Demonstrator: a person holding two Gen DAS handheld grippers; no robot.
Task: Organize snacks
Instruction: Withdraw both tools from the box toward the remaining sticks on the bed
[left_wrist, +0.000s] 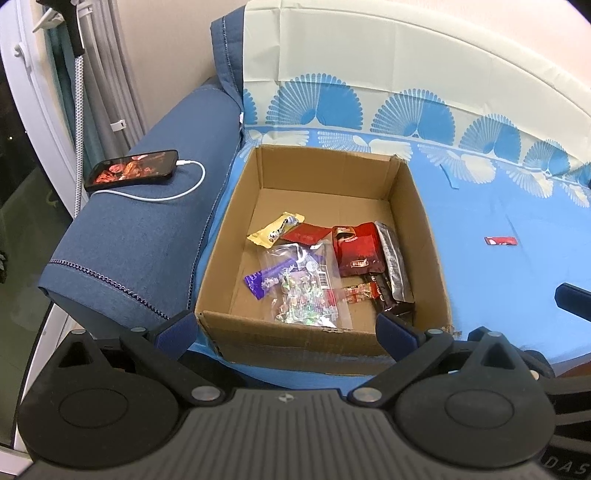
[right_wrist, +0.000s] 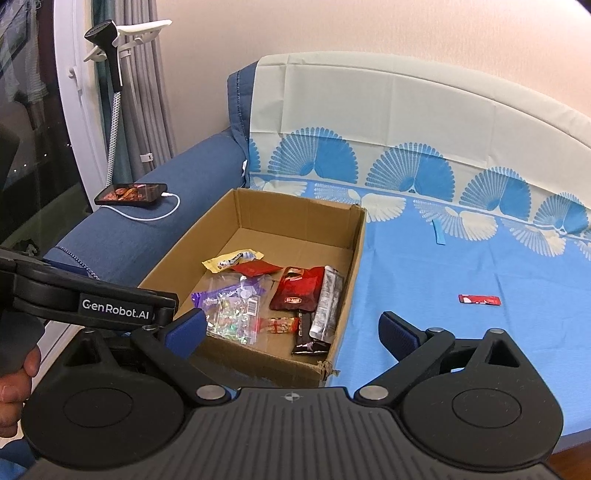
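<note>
I read the left gripper (left_wrist: 288, 328) with fingers spread apart, holding nothing, at the near wall of the box (left_wrist: 295, 338). The right gripper (right_wrist: 291, 330) is likewise spread and empty, near the box's near right corner. Inside the box lie the snacks: a clear bag (left_wrist: 308, 291), red pouch (left_wrist: 354, 251), yellow packet (left_wrist: 275, 229). One red packet (right_wrist: 479, 299) lies apart on the blue sheet (right_wrist: 461, 266). Farther left, a phone (left_wrist: 131, 170) rests on the armrest (left_wrist: 140, 229).
</note>
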